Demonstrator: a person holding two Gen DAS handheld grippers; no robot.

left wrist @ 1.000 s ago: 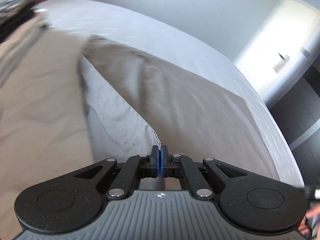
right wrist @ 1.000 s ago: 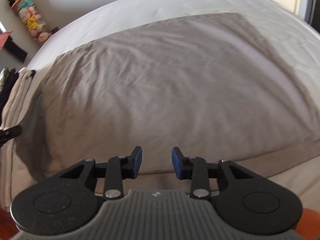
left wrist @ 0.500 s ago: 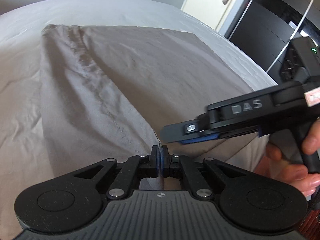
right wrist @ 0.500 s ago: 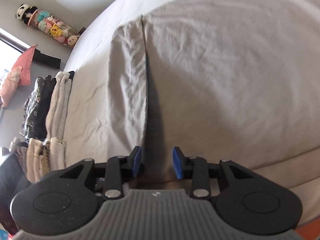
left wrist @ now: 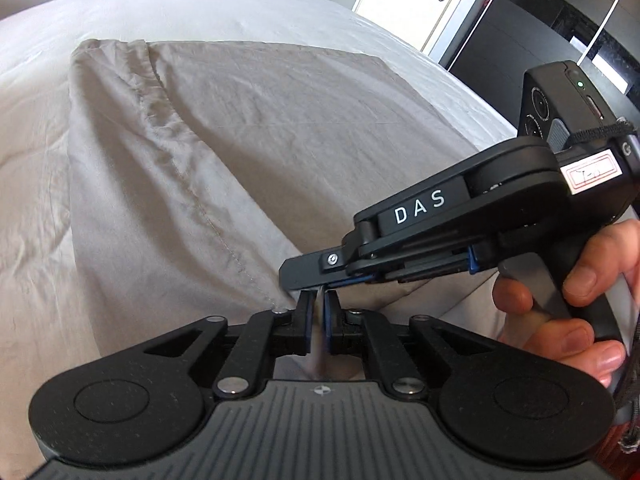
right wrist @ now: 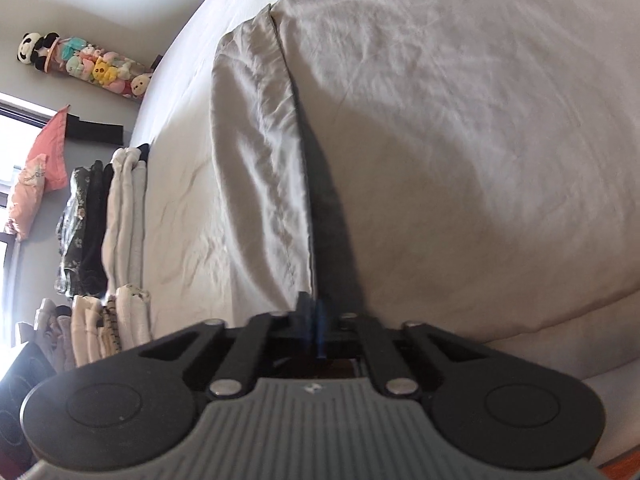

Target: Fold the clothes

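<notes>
A grey pillowcase (left wrist: pixel 248 128) lies flat on the white bed (left wrist: pixel 240 16), with its near edge lifted. The left gripper (left wrist: pixel 318 320) has a thin bit of that edge between its blue pads, and its jaws are opening a little. The right gripper (right wrist: pixel 316 320) is squeezed tight on the same corner of the cloth, right above the left one. A hand (left wrist: pixel 576 296) holds its handle. Folded clothes (right wrist: pixel 120 216) sit in a pile beside the bed.
</notes>
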